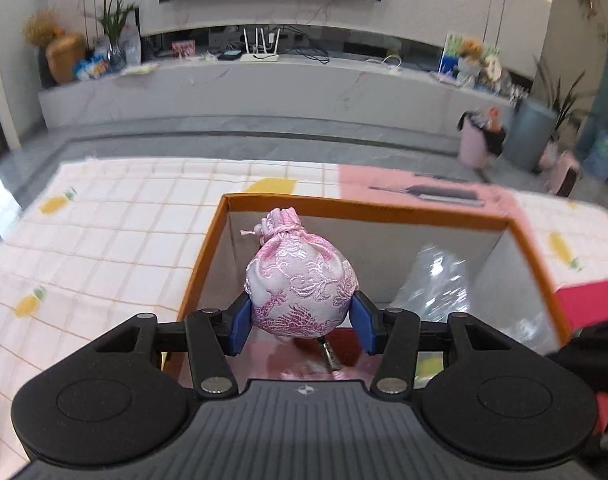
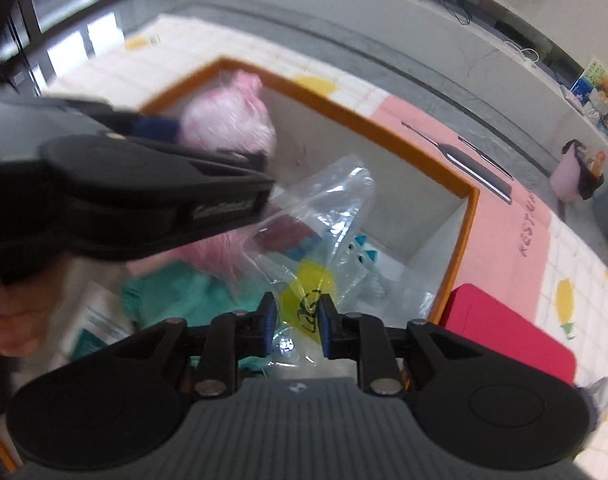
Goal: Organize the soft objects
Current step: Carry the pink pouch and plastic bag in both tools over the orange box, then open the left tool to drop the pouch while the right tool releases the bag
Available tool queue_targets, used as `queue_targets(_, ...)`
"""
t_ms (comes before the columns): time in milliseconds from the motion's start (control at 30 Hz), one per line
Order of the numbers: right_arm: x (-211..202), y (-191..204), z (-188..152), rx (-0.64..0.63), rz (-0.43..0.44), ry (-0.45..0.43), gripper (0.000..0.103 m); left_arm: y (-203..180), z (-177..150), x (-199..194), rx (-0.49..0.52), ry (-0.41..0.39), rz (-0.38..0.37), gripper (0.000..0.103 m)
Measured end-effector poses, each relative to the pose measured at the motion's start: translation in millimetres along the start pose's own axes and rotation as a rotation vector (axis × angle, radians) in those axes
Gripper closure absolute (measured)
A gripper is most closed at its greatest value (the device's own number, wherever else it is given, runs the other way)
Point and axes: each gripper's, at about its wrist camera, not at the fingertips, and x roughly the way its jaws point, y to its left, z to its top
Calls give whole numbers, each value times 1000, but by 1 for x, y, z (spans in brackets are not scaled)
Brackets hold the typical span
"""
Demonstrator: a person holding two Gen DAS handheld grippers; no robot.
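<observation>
1. Nearest my left camera, the left gripper (image 1: 302,316) has its two blue pads (image 1: 240,322) clamped on the sides of a round pink-and-white brocade drawstring pouch (image 1: 300,280), tied neck pointing up and away from me.
2. That pouch hangs over the near left part of an orange-rimmed cardboard box with white inner walls (image 1: 367,216), above its opening rather than resting on anything I can see.
3. Under the pouch I can make out a small metal piece (image 1: 331,354) against something pinkish-red; what it belongs to I cannot tell.
4. On my right camera, the right gripper (image 2: 294,322) has its blue pads (image 2: 268,320) set close together but with a gap, and a crinkled clear plastic bag with a yellow round patch and dark print (image 2: 307,276) runs between them. Whether the pads actually press on the plastic I cannot tell.
5. That bag sits inside the box, its upper part standing up toward the far wall; a small blue-and-white soft toy (image 2: 363,256) shows through or beside it.
6. Also in the box, at the near left, lies a teal cloth (image 2: 176,296), with a pink fuzzy patch (image 2: 220,252) behind it.
7. From the right view the left gripper crosses the upper left, blurred, with the pouch at its tip over the box's far left corner.
8. Just outside the box's right wall lies a flat red rectangular case (image 2: 507,332) on a white checked mat with yellow fruit prints (image 1: 116,216); a pink panel of the mat (image 2: 431,128) lies beyond the box.
</observation>
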Motion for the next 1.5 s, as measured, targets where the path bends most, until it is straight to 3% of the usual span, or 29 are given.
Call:
queue_targets(200, 8, 5, 5, -87, 22, 85, 84, -8, -5, 3, 72, 7, 64, 44)
queue_targets(300, 4, 10, -2, -144, 17, 96, 84, -8, -3, 3, 76, 1, 57, 41)
queue_targets(500, 0, 12, -7, -160, 17, 102, 84, -8, -2, 4, 85, -3, 50, 32)
queue_targets(667, -3, 12, -12, -176, 11, 122, 84, -4, -5, 1, 76, -45, 6, 17)
queue_targets(900, -10, 11, -17, -204, 26, 134, 83, 3, -6, -20, 68, -77, 6, 15)
queue_targets(1000, -6, 17, -19, -294, 23, 134, 79, 10, -10, -30, 48, -59, -1, 15)
queue_targets(1167, 3, 25, -19, -362, -7, 190, 77, 26, -10, -40, -37, -57, -50, 15)
queue_targets(1500, 17, 24, -2, -346, -87, 201, 74, 17, -16, -34, 28, -43, -24, 15)
